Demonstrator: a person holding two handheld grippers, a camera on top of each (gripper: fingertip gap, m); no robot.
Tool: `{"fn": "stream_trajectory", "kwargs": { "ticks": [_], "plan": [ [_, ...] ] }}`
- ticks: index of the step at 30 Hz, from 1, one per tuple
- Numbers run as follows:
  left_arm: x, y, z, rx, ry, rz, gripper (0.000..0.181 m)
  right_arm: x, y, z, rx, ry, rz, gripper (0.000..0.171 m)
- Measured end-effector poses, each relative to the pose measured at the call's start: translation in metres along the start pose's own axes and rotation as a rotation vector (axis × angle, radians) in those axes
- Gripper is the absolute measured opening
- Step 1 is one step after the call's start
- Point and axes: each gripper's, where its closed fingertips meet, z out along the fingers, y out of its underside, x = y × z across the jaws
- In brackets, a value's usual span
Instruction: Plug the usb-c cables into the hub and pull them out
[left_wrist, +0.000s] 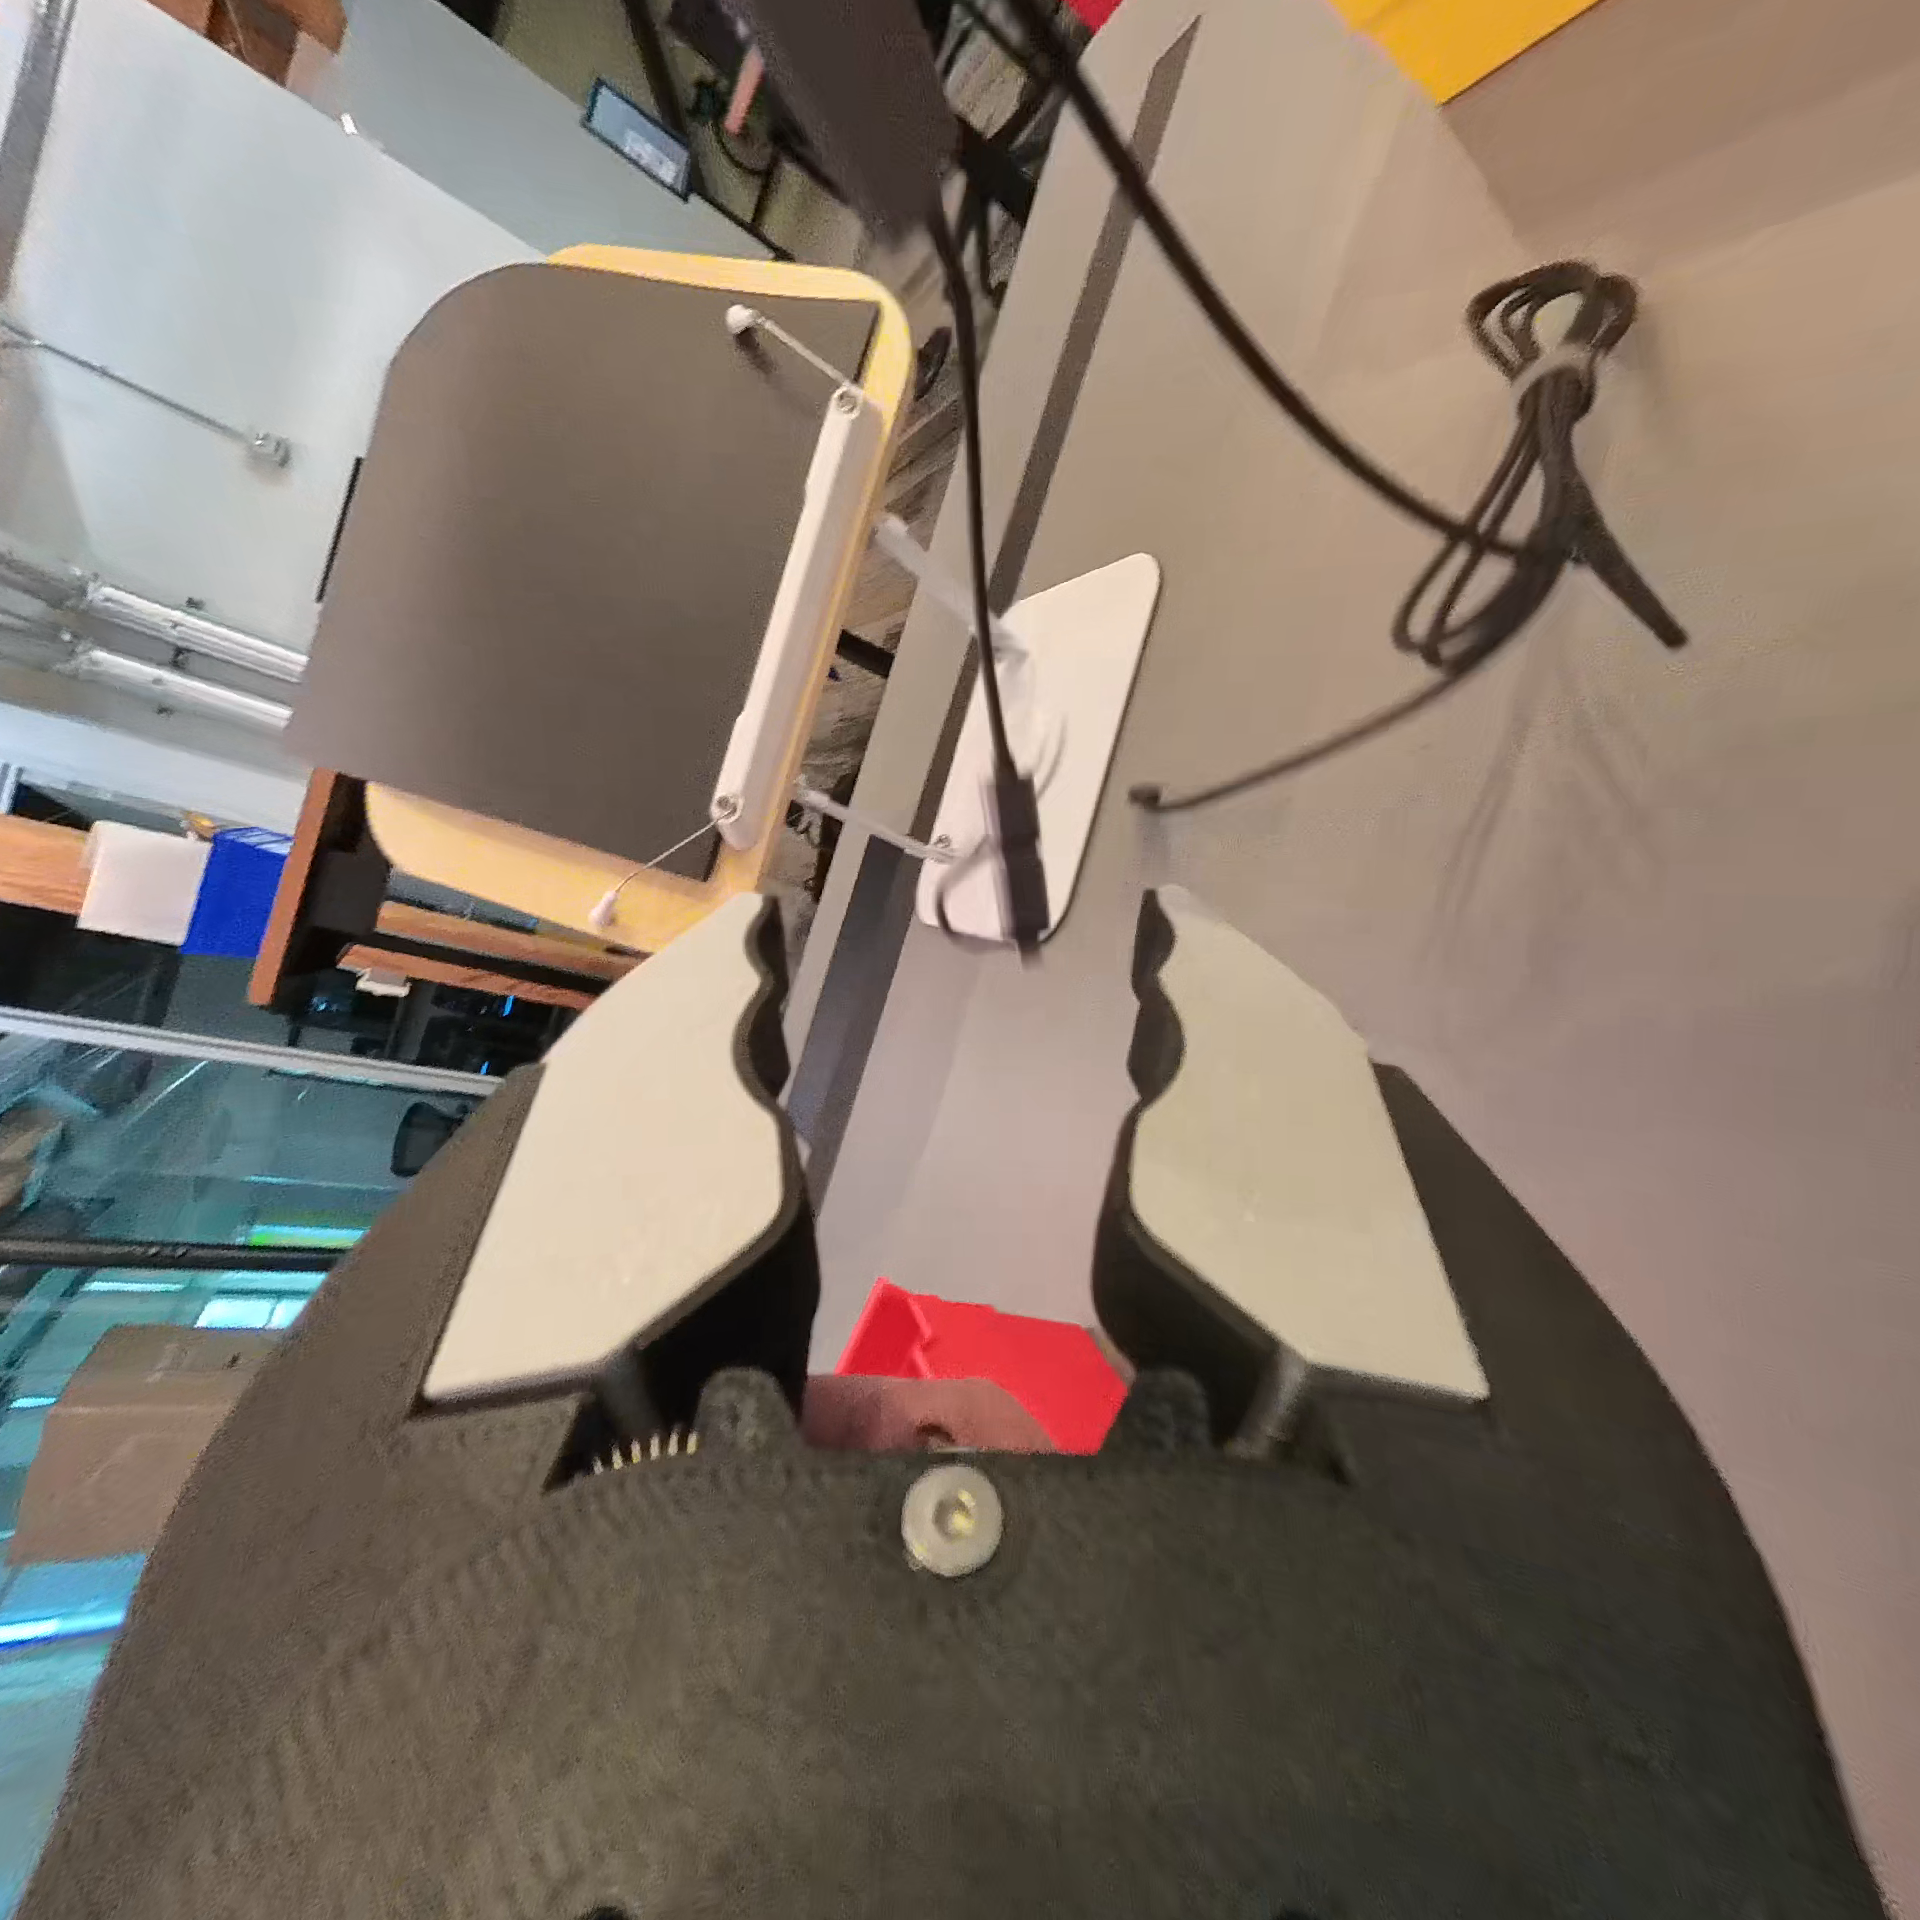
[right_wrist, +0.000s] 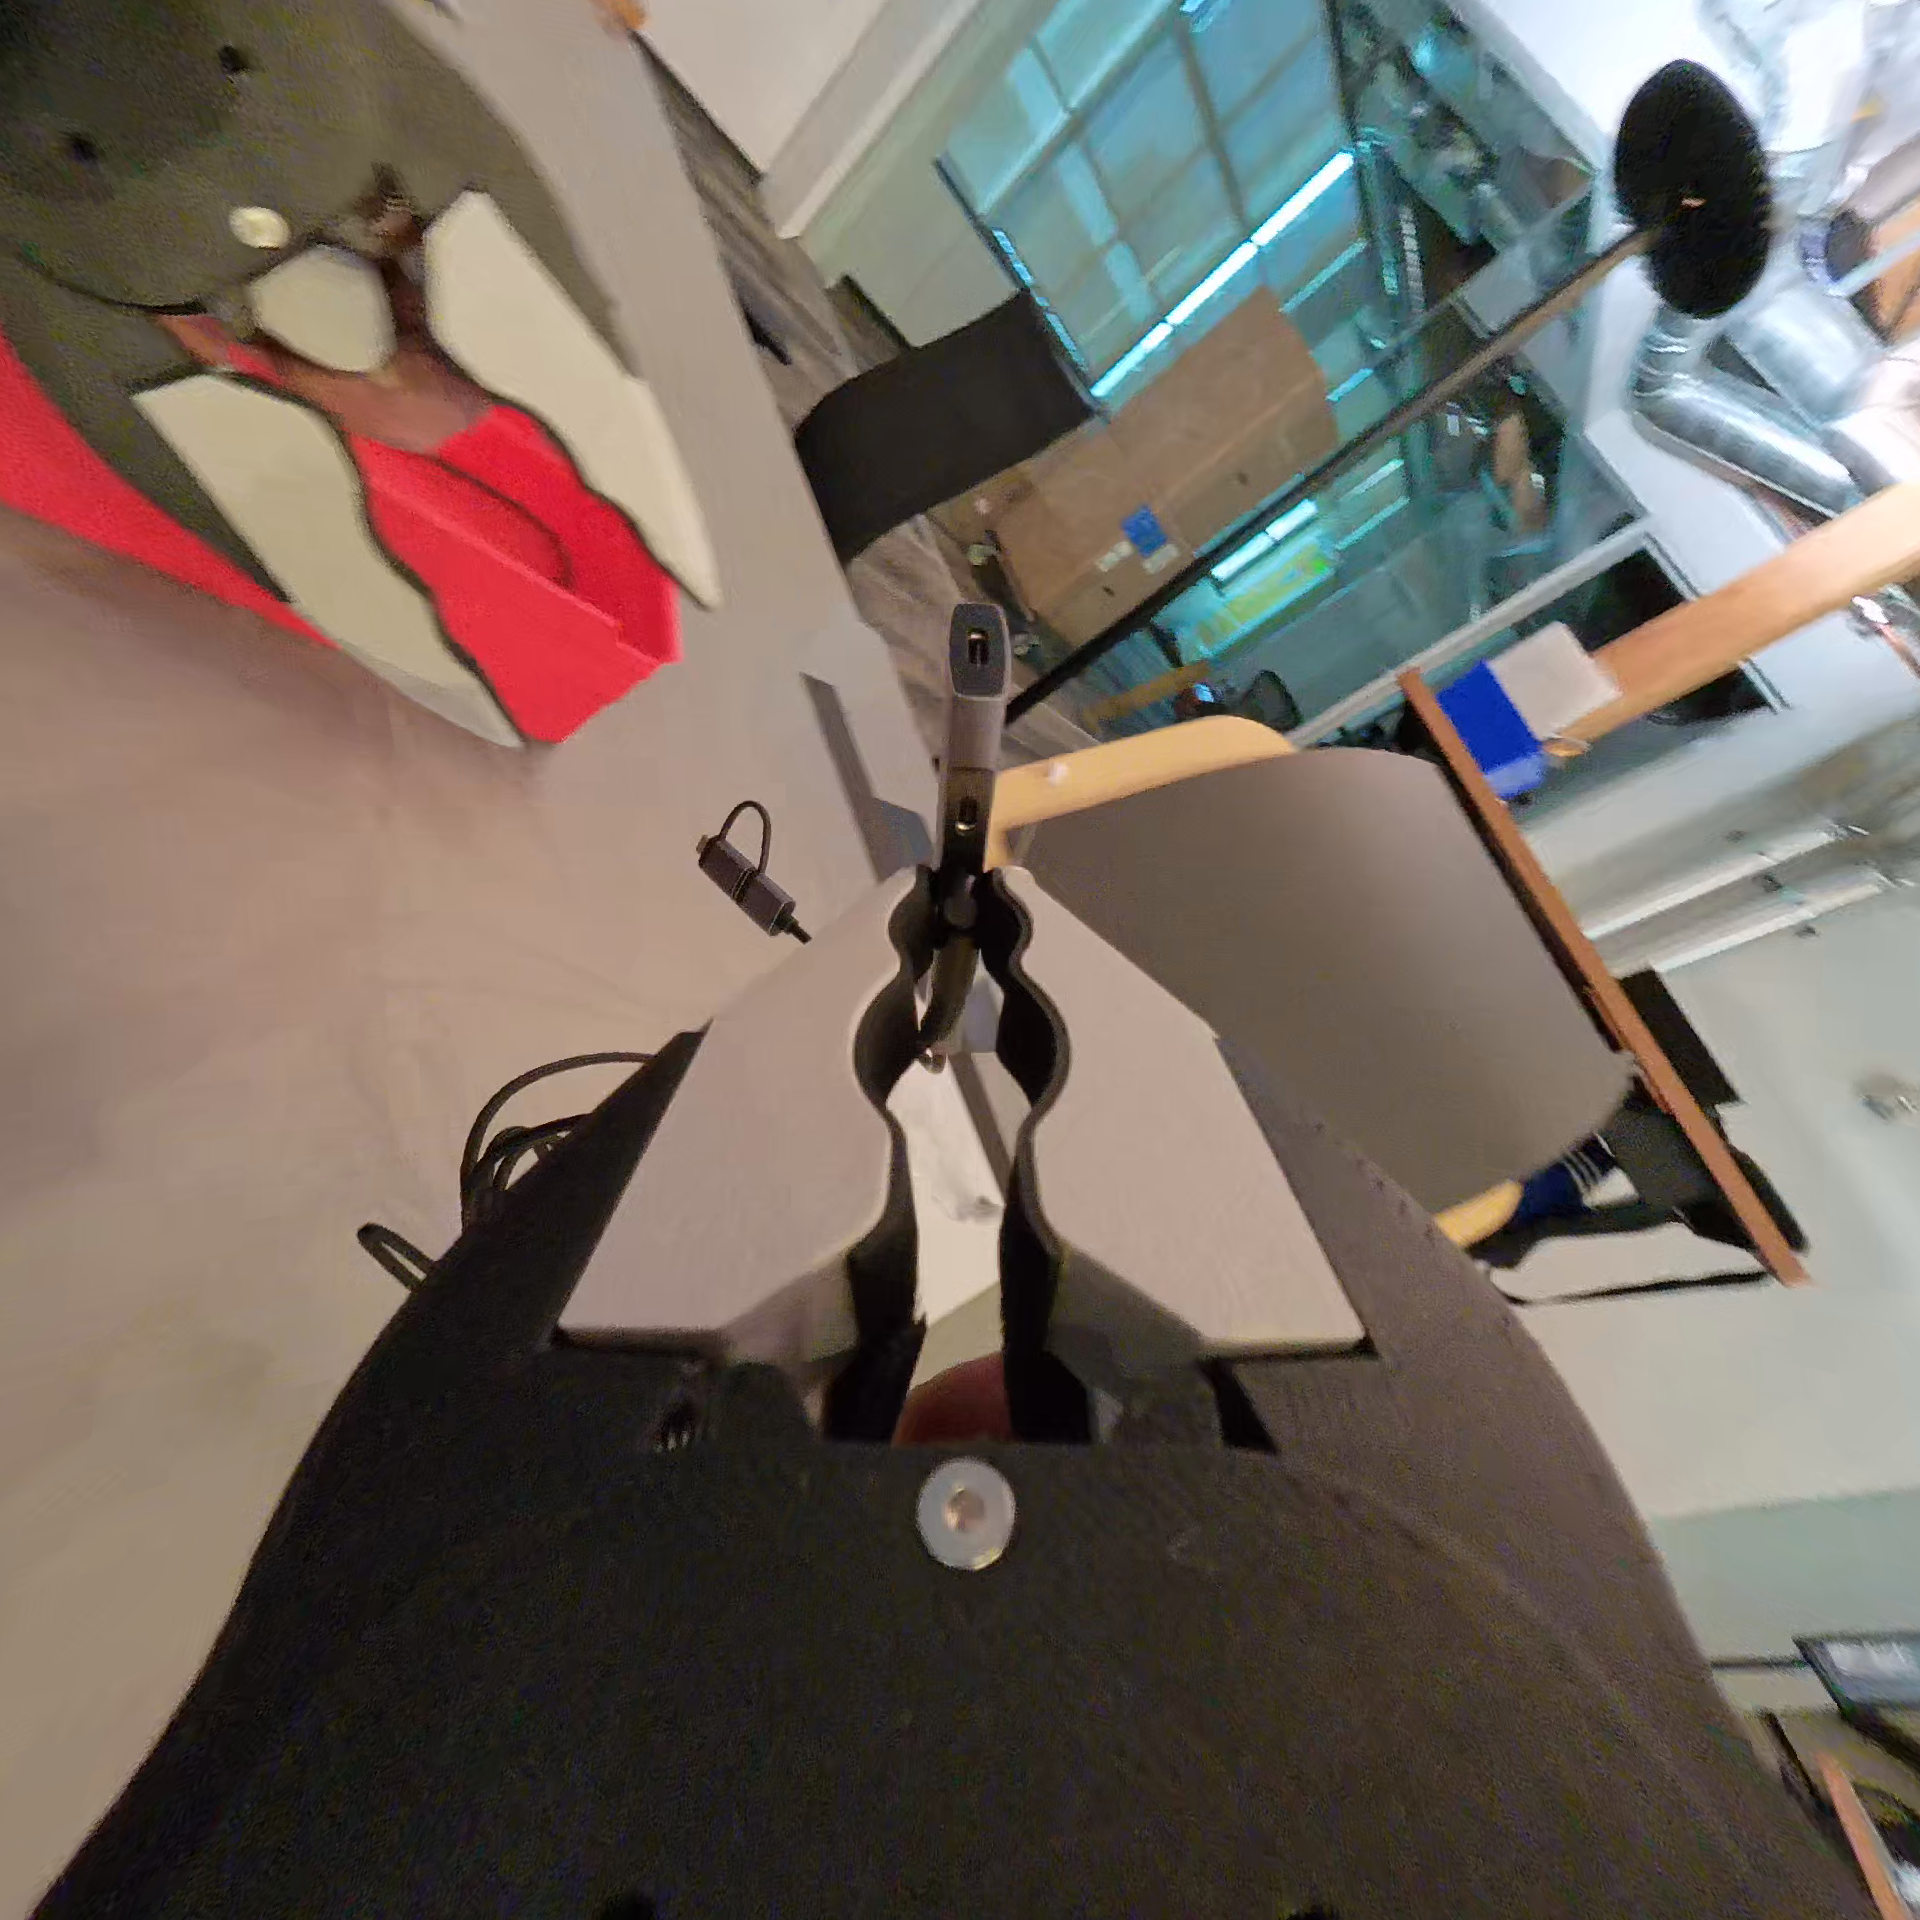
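In the right wrist view my right gripper (right_wrist: 956, 894) is shut on the base of a slim grey hub (right_wrist: 974, 686), which sticks out past the fingertips with a port on its end. A black cable runs back between the fingers. A black USB-C plug with a small adapter (right_wrist: 743, 868) lies on the grey cloth to the left. In the left wrist view my left gripper (left_wrist: 956, 935) is open and empty. A black cable hangs from above and ends in a black connector (left_wrist: 1016, 842) just beyond its fingertips. A coiled black cable bundle (left_wrist: 1507, 468) lies on the cloth.
A white plate (left_wrist: 1101, 665) lies on the grey cloth (left_wrist: 1558, 1039) behind the hanging connector. A red bin (left_wrist: 977, 1361) sits near my left gripper, which also shows in the right wrist view (right_wrist: 416, 343). A chair with a black seat (left_wrist: 582, 540) stands beside the table. The tips of one gripper are about 15 cm away from the tips of the other.
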Motion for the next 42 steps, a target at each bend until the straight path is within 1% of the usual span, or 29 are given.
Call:
{"fn": "stream_trajectory", "kwargs": {
  "ticks": [3,6,12,15,18,21,24,29,32,34,36,40,42],
  "plan": [
    [-0.006,0.005,-0.001,-0.022,-0.02,-0.005,0.059,0.05,0.001,-0.022,-0.013,0.099,0.017,0.006],
    [-0.006,0.01,0.0,-0.041,-0.031,0.008,0.056,0.102,0.003,-0.045,-0.065,0.2,-0.018,0.006],
    [0.003,0.016,0.006,-0.069,-0.015,0.029,0.055,0.198,0.003,-0.096,-0.152,0.402,-0.065,0.005],
    [0.006,0.018,0.007,-0.077,-0.006,0.032,0.054,0.239,0.003,-0.127,-0.185,0.502,-0.096,0.005],
    [0.011,0.019,0.009,-0.079,0.007,0.027,0.054,0.268,0.011,-0.16,-0.256,0.59,-0.129,0.006],
    [0.015,0.021,0.011,-0.085,0.018,0.026,0.054,0.284,0.02,-0.186,-0.3,0.654,-0.137,0.006],
    [0.019,0.022,0.014,-0.088,0.031,0.022,0.054,0.286,0.046,-0.198,-0.354,0.673,-0.127,0.006],
    [0.027,0.024,0.016,-0.097,0.054,0.027,0.054,0.252,0.129,-0.192,-0.457,0.63,-0.014,0.006],
    [0.031,0.025,0.017,-0.102,0.064,0.02,0.054,0.233,0.154,-0.186,-0.485,0.609,0.015,0.006],
    [0.035,0.027,0.019,-0.108,0.074,0.017,0.054,0.237,0.151,-0.188,-0.497,0.627,0.001,0.006],
    [0.039,0.029,0.021,-0.115,0.082,0.014,0.054,0.248,0.136,-0.192,-0.516,0.651,-0.061,0.006],
    [0.047,0.031,0.025,-0.124,0.102,0.011,0.054,0.285,0.105,-0.203,-0.584,0.73,-0.241,0.006],
    [0.05,0.032,0.026,-0.123,0.111,0.01,0.054,0.299,0.094,-0.205,-0.57,0.738,-0.242,0.006]
  ]
}}
